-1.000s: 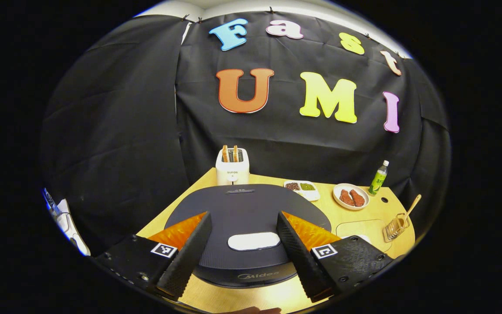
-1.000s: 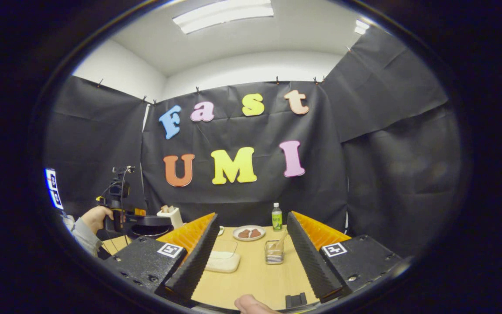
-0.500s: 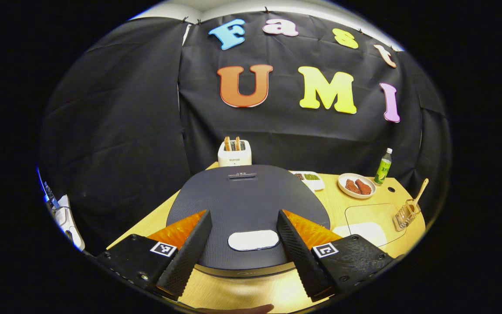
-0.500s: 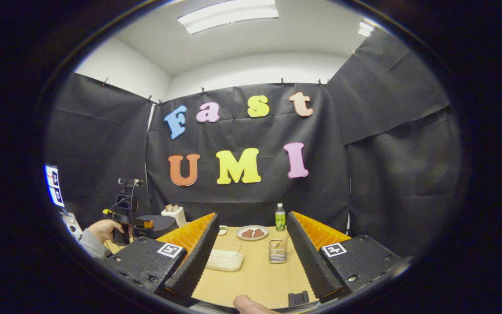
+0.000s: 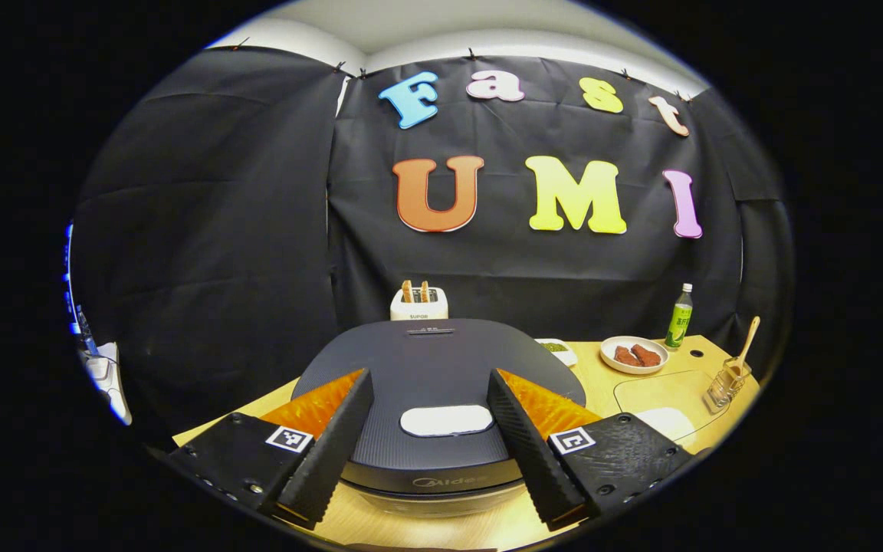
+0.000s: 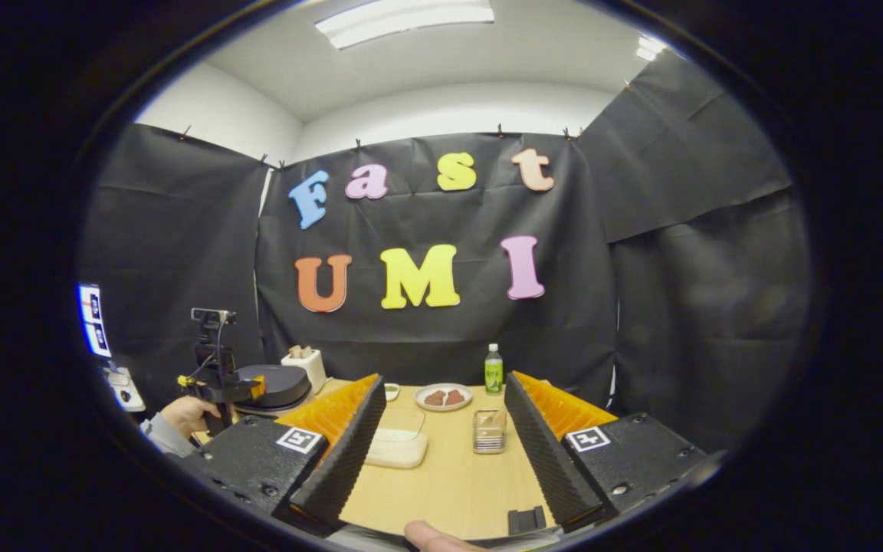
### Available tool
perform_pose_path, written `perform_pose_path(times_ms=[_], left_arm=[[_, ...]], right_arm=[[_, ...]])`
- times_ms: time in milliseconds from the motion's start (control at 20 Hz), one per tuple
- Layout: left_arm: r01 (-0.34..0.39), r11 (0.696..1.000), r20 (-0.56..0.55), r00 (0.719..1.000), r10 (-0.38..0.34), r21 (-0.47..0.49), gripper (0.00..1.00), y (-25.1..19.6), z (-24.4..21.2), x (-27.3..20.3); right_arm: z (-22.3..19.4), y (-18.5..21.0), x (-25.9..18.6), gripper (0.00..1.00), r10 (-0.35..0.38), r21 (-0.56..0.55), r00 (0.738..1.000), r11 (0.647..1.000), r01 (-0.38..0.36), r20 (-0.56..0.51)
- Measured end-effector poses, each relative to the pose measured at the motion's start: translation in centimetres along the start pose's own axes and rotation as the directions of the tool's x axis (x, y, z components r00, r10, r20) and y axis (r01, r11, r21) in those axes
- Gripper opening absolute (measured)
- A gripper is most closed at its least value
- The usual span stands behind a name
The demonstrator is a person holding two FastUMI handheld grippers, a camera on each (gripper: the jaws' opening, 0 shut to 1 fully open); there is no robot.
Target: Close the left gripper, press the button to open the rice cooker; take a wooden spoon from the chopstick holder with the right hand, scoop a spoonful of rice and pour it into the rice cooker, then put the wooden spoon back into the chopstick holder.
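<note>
Left gripper view: my left gripper (image 5: 428,445) hangs spread over the rice cooker (image 5: 438,376), its button (image 5: 446,420) between the fingers. I should clench first, then press squarely. Right gripper (image 6: 441,460) gapes, empty.

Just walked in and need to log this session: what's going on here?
A person holds a gripper in each hand at a table. The left gripper hovers open over the shut rice cooker, its fingers either side of the button, not yet pressed. The right gripper waits open, facing the holder, where the wooden spoon stands.
</note>
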State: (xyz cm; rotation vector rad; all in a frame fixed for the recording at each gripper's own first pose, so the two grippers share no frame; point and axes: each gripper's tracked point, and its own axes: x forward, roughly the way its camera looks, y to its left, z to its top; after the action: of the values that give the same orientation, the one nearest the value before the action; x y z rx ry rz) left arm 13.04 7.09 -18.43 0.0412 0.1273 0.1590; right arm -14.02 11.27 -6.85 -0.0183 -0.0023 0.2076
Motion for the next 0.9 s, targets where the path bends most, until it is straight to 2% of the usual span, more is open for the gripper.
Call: perform_pose_path(times_ms=[100,250,550,900], left_arm=[[-0.001,1.0,0.074,0.997,0.003,-0.02,0.97,0.1,0.5,0.2],[-0.006,1.0,0.094,0.996,0.007,-0.013,0.97,0.1,-0.3,0.0],[-0.011,1.0,0.097,0.995,0.012,-0.009,0.97,0.0,-0.2,0.3],[-0.039,0.999,0.038,0.999,0.039,0.011,0.96,-0.1,-0.1,-1.9]], right_arm=[[0.3,-0.3,-0.1,1.0,-0.01,0.013,1.0,1.0,0.01,0.009],[-0.1,-0.2,0.1,0.99,-0.008,0.014,1.0,1.0,0.007,0.007],[0.1,-0.5,-0.1,1.0,-0.011,0.014,1.0,1.0,0.01,0.018],[0.1,-0.9,-0.1,0.99,-0.022,0.015,0.999,1.0,0.021,0.023]])
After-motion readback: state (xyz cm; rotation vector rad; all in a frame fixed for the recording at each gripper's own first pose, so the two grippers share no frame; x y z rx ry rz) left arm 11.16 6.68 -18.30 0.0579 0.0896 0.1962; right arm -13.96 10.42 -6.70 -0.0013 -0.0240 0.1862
